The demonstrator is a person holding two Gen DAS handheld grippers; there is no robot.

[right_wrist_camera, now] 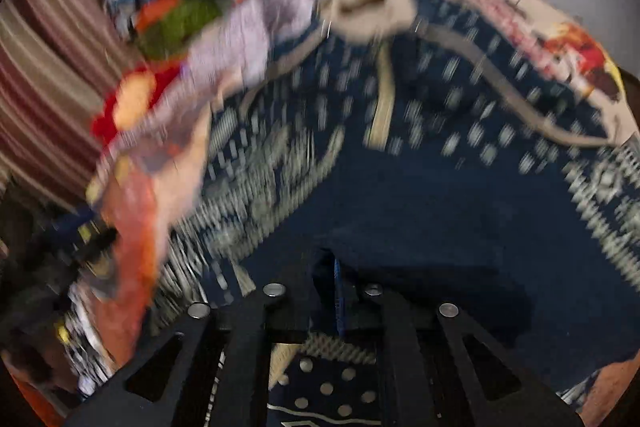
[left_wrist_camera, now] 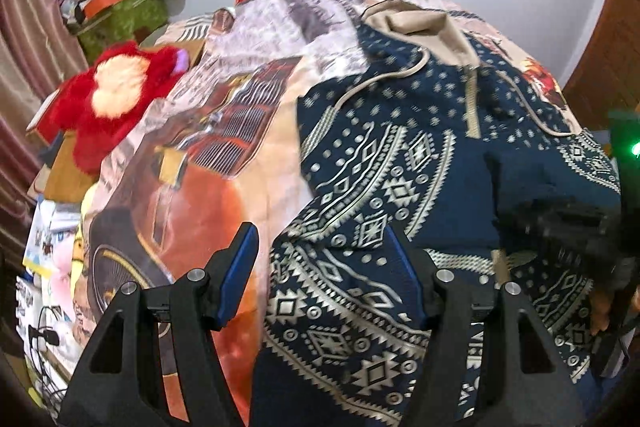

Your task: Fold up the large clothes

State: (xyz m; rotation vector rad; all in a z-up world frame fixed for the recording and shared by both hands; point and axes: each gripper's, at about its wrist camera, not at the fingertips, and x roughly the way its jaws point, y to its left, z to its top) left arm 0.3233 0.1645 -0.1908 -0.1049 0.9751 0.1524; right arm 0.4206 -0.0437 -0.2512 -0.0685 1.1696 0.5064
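Observation:
A navy hoodie (left_wrist_camera: 420, 163) with a cream geometric print and a tan hood (left_wrist_camera: 420, 27) lies on a bed. My left gripper (left_wrist_camera: 324, 255) is open, its blue-padded fingers (left_wrist_camera: 240, 267) spread over the hoodie's lower left edge, holding nothing. The right wrist view is blurred by motion. There my right gripper (right_wrist_camera: 332, 283) is shut on a fold of the hoodie (right_wrist_camera: 420, 195), with plain navy fabric bunched between the fingers. The right gripper also shows dimly at the right edge of the left wrist view (left_wrist_camera: 600, 227), over the hoodie's right side.
A printed bedspread (left_wrist_camera: 224, 163) with an orange car picture covers the bed. A red plush toy (left_wrist_camera: 108, 99) lies at the bed's left edge. A cluttered green box (left_wrist_camera: 120, 15) stands behind it. Striped curtains (left_wrist_camera: 24, 39) hang left. A wooden door (left_wrist_camera: 608, 47) is right.

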